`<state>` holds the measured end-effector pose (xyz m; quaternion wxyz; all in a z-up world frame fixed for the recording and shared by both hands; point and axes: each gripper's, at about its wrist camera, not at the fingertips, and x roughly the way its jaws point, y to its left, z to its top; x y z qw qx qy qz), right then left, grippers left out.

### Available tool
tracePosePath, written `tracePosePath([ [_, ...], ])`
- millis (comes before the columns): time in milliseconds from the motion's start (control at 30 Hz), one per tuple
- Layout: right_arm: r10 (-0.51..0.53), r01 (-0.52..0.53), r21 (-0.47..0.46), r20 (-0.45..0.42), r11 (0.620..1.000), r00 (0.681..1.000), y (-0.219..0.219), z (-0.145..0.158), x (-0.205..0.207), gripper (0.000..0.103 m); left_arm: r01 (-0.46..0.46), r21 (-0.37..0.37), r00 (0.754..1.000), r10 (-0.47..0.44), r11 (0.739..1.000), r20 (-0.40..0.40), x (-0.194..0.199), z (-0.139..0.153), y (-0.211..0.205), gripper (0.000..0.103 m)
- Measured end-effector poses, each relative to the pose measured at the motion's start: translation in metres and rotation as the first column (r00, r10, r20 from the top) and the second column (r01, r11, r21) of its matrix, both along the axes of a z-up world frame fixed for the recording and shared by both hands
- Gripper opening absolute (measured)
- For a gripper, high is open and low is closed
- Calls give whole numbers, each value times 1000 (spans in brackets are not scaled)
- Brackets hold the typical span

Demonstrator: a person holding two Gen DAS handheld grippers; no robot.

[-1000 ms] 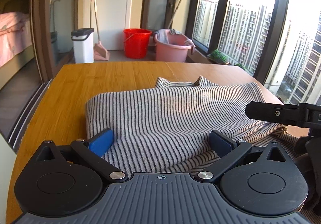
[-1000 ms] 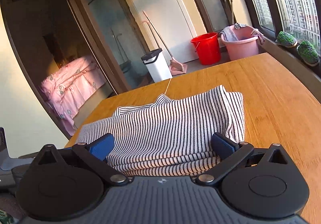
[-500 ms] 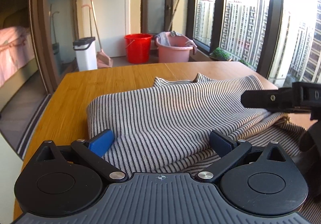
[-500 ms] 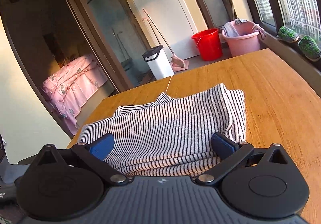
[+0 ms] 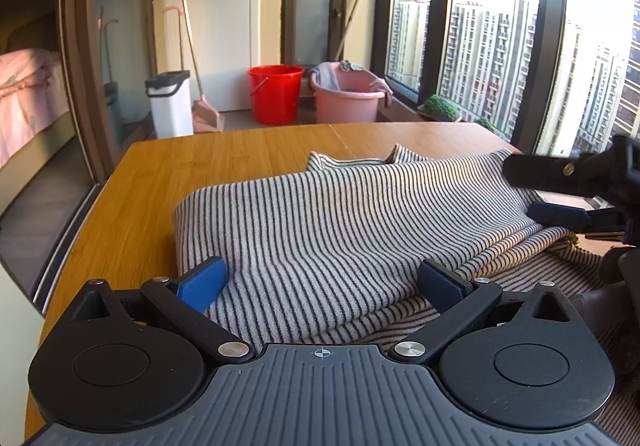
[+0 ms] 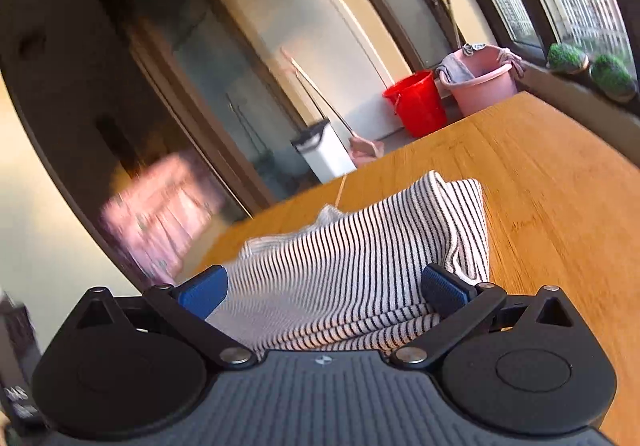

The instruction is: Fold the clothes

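No brand, label or legible writing shows on any item; only a small crosshair mark sits on each gripper body. The left gripper (image 5: 320, 278) has its fingers (image 5: 202, 282) spread wide, with the striped garment (image 5: 352, 222) lying between and ahead of them on the tabletop (image 5: 224, 162), not clamped. The right gripper (image 6: 322, 288) likewise has its fingers (image 6: 444, 292) spread wide, the folded striped garment (image 6: 360, 258) bunched between them in several layers. In the left wrist view the right gripper (image 5: 560, 194) appears to the right of the fingers, its blue pad at the garment's raised edge. Beyond the fingers stand a red bucket (image 5: 275, 93), a pink basin (image 5: 347, 97) and a white bin (image 5: 170, 102). Compared with half a second ago, the right wrist view is tilted and motion-blurred, the garment's far corner stands higher, and the right gripper sits higher in the left view.
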<state>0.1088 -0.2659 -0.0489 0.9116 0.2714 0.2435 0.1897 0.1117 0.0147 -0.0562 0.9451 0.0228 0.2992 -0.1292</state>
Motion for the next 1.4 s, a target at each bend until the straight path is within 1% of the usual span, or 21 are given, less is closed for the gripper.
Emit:
tracePosePath([
  [33,4,-4,7,-4,1000,1000,-2,-1,1,103,0,-1,1000,0,1000,0,0,0,1,103],
  [67,9,-9,-6,-8,1000,1000,-1,-1,1,103,0,-1,1000,0,1000,0,1,0,0,103],
  [133,30,-32,-95,-23,995,999,8,4,3,103,0,-1,1000,0,1000,-1,0,0,0,103],
  [167,50,-56,-169,-41,984,998,16,8,6,103,0,-2,1000,0,1000,-1,0,0,0,103],
  [233,73,-95,-325,-81,941,994,35,18,13,103,0,-3,1000,0,1000,-1,0,-2,-1,103],
  [267,71,-104,-392,-99,914,993,45,22,16,103,0,-4,1000,0,1000,-1,0,-2,-1,103],
  [300,55,-98,-438,-109,894,992,54,25,18,103,0,-4,1000,0,1000,-1,-1,-2,-1,103],
  [367,23,-76,-479,-117,874,993,65,25,21,103,1,-7,1000,-1,1000,-1,-1,-2,0,103],
  [433,1,-47,-521,-89,852,996,76,20,17,103,5,2,1000,-5,1000,-2,-2,-2,-1,103],
  [500,-9,-26,-513,-65,858,998,77,18,10,103,12,21,1000,-12,1000,0,-3,-4,-3,103],
  [633,50,-103,-497,-119,862,992,70,22,17,103,11,13,1000,-11,1000,-2,-3,-3,-3,103],
  [800,77,-122,-491,-111,863,991,67,21,15,103,14,27,1000,-14,1000,-4,-4,-4,-6,103],
  [867,86,-135,-512,-118,848,989,69,22,17,103,15,33,1000,-15,999,-10,-3,-3,-7,103],
  [967,121,-173,-557,-129,812,984,75,25,23,103,17,43,1000,-16,999,-19,0,-3,-9,103],
  [1000,131,-168,-562,-106,810,986,75,31,25,103,17,46,1000,-16,999,-22,0,-2,-9,103],
  [1067,130,-108,-558,0,823,991,72,49,26,103,18,49,999,-17,999,-27,2,-2,-10,103],
  [1167,127,-26,-548,147,836,981,68,76,30,103,16,44,1000,-15,999,-25,1,-2,-10,103],
  [1200,130,-16,-559,164,829,978,70,82,38,100,15,45,1000,-14,999,-24,1,-2,-10,103],
  [1233,134,-20,-570,159,821,978,72,84,48,93,15,44,1000,-14,999,-24,0,-2,-10,103],
  [1300,142,-57,-584,101,810,985,76,78,71,85,16,41,1000,-15,999,-23,0,-1,-9,103],
  [1400,130,-108,-577,-4,809,992,84,57,102,86,16,37,1000,-15,999,-22,0,-1,-8,103],
])
